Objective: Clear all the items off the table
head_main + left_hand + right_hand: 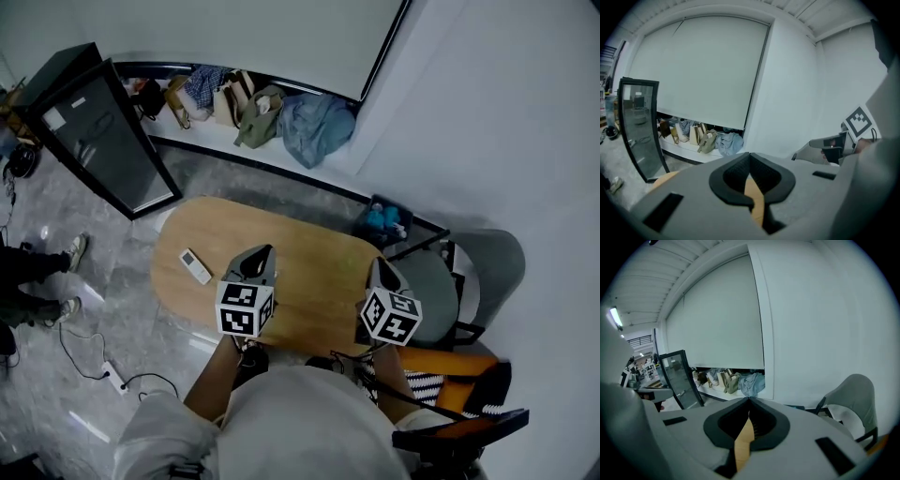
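Note:
A white remote control (195,266) lies on the left part of the oval wooden table (309,253); it is the only item I see on the top. My left gripper (265,251) hovers over the table just right of the remote, its jaws closed tip to tip with nothing in them (750,155). My right gripper (378,265) hangs over the table's right end, shut and empty too (749,401). Through both pairs of jaws only a sliver of the wood shows. The remote appears in neither gripper view.
A grey chair (487,272) stands at the table's right end, and a blue crate (382,220) behind it. Bags and clothes (253,108) line a ledge at the back wall. A black glass-doored cabinet (103,141) leans at left. A power strip (111,375) lies on the floor.

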